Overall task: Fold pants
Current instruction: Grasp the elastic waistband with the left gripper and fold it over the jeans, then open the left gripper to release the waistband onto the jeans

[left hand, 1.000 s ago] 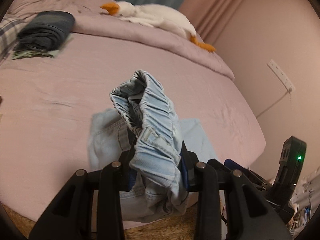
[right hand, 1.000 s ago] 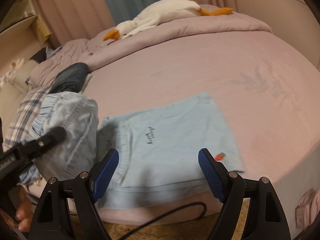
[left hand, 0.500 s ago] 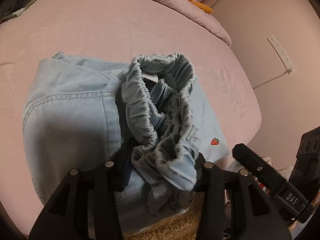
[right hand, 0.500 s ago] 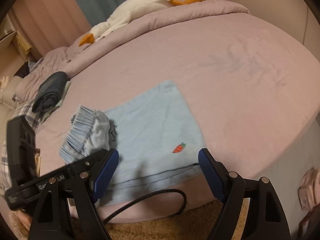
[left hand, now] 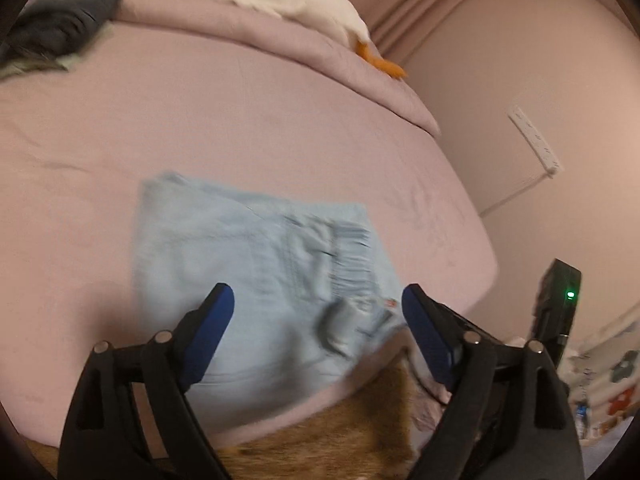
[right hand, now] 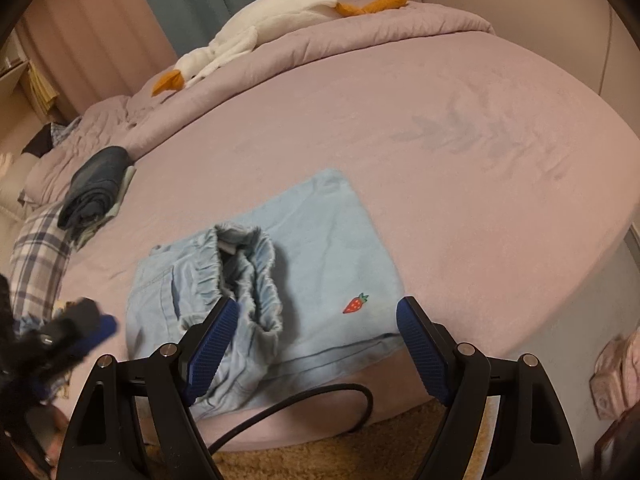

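Light blue pants (right hand: 332,240) with a small strawberry emblem (right hand: 355,304) lie folded on the pink bed (right hand: 440,140) near its front edge. Their gathered elastic waistband (right hand: 248,264) sits bunched on top of the folded legs. My left gripper (left hand: 318,308) hovers just in front of and above the pants (left hand: 248,256); its jaws are opening and nothing is pressed between them. It also shows blurred at the left of the right wrist view, as the left gripper (right hand: 76,332). My right gripper (right hand: 317,306) stands open above the pants' near edge, holding nothing.
A white plush goose (right hand: 256,36) lies on the rolled duvet at the back. Dark folded clothes (right hand: 96,188) and a plaid cloth (right hand: 36,256) sit at the bed's left. A black cable (right hand: 304,404) hangs over the front edge above a brown rug (left hand: 340,432).
My left gripper carried the waistband down onto the folded legs, let it go, opened wide and drew back. The right gripper stayed open and nearly still.
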{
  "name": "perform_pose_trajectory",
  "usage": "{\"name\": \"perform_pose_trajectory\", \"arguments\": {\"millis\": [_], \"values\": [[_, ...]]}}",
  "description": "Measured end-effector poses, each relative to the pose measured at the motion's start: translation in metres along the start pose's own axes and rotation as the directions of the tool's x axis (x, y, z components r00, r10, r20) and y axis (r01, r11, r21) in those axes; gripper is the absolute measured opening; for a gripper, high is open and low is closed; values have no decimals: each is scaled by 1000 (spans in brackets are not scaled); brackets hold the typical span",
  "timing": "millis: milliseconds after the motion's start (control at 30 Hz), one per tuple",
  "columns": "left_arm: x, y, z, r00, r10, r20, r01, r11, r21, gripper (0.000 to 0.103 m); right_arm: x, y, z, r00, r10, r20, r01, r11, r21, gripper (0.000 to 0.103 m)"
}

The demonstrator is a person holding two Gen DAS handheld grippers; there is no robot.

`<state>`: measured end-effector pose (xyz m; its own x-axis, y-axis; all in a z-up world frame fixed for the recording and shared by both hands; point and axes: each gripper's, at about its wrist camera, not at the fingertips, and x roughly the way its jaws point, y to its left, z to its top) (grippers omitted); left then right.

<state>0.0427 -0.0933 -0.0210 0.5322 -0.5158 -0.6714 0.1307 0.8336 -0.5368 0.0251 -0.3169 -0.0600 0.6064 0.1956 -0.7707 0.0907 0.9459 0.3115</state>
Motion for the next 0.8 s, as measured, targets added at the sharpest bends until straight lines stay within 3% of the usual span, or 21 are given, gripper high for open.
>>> {"name": "perform_pose_trajectory", "arguments": {"millis": [167,233,333,500,800], "values": [[-5,38,-4,981,195,16,-195,981,-26,87,1,8,2,1000,-3,4,3,1000,-24,81],[-4,55,-11,976,220,2,-219,974,-60,86,0,11,2,1000,-3,7,4,1000,-31,81],[2,67,-17,976,218,-23,-219,971,-92,84,-2,14,3,1000,-1,9,1,999,-44,81],[23,73,-27,978,183,-98,-193,976,-99,70,-5,25,3,1000,7,23,-6,997,-72,81],[31,71,-34,978,177,-115,-189,977,-104,69,16,50,-7,992,106,-65,-114,985,-127,80]]}}
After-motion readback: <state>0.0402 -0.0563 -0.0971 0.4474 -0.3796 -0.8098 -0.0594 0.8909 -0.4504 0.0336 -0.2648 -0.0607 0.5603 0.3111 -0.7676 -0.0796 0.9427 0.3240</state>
